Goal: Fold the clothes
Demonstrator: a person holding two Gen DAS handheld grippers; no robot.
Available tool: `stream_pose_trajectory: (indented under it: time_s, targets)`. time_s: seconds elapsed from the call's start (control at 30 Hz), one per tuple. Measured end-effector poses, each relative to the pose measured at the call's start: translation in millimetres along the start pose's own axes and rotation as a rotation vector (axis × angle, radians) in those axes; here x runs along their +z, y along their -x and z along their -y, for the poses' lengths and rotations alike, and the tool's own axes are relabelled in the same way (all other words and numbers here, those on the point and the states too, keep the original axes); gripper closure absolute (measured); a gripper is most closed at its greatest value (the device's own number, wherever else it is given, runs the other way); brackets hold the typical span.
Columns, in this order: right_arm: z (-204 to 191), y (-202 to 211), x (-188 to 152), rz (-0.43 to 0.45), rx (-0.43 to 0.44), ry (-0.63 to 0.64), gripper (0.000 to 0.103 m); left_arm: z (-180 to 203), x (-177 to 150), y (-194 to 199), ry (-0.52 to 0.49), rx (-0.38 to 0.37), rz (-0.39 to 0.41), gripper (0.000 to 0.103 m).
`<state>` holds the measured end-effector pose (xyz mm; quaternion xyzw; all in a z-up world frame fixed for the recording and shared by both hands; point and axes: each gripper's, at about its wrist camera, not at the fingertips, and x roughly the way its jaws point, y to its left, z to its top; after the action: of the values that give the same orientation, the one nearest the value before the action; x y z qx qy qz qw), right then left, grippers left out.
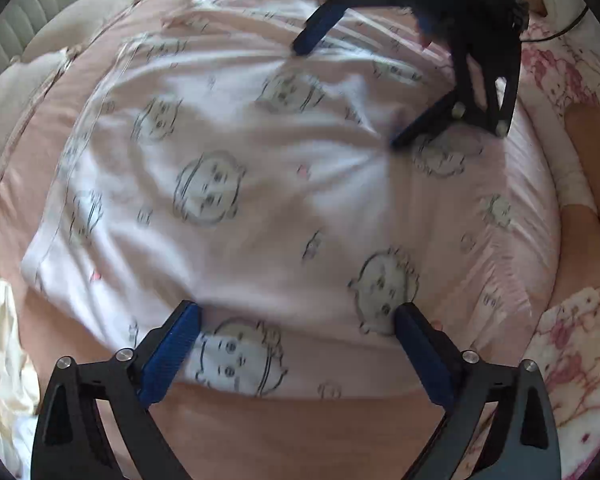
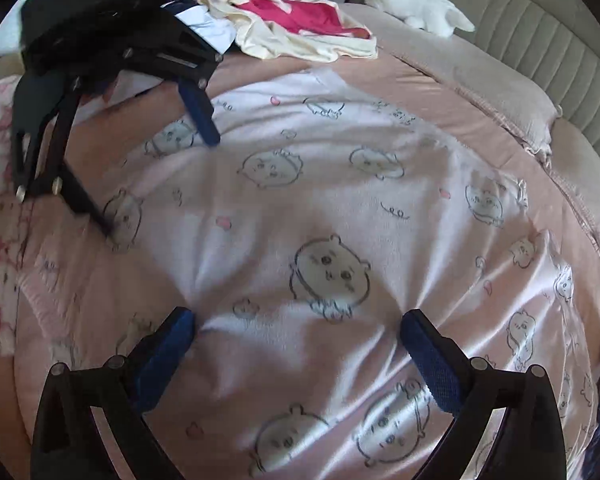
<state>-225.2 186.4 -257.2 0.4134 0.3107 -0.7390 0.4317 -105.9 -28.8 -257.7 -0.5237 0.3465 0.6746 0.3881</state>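
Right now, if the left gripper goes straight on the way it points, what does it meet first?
Most likely the white garment printed with cartoon faces, spread on the pink bed cover. The left gripper points down at it with jaws wide open and nothing between; depth is unclear.

The left gripper (image 1: 296, 340) points steeply downward with its blue-padded fingers (image 1: 172, 354) spread wide, nothing pinched between them. The right gripper (image 2: 298, 344) also tilts down, its fingers (image 2: 432, 364) set wide apart and empty. Each gripper shows in the other's view, splayed.
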Motion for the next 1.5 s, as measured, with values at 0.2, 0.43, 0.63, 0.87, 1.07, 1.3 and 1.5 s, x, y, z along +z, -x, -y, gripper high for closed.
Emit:
stream_pose_trajectory:
  time_s: [0.2, 0.43, 0.63, 0.87, 1.07, 1.3, 1.5]
  targets:
    - [25.6, 35.0, -26.3, -0.009, 0.024, -0.094, 0.000, -3.9, 8.6, 29.7, 0.104, 0.019, 0.084, 0.001]
    - [-27.0, -14.3, 18.4, -0.093, -0.079, 0.059, 0.001, 9.0, 24.0, -9.7, -0.011, 0.029, -0.027, 0.000]
    - [25.2, 17.6, -16.0, -0.166, -0.063, -0.126, 0.001, 3.9, -3.2, 22.4, 0.039, 0.040, -0.027, 0.001]
    - [-41.3, -2.3, 58.3, -0.025, -0.082, 0.046, 0.000, -18.6, 45.4, 7.2, 0.139, 0.054, 0.037, 0.001]
    - [-24.6, -19.5, 32.1, -0.122, -0.085, -0.078, 0.000, -97.4, 46.5, 20.2, 0.598, 0.108, 0.147, 0.004]
    - [6.3, -7.9, 31.4, -0.052, -0.143, -0.266, 0.000, -180.6, 69.6, -15.3, 0.958, 0.197, 0.148, 0.060]
    - [6.9, -8.2, 24.1, -0.041, -0.124, -0.241, 0.000, -197.0, 97.0, -32.3, 0.963, 0.123, 0.158, 0.062]
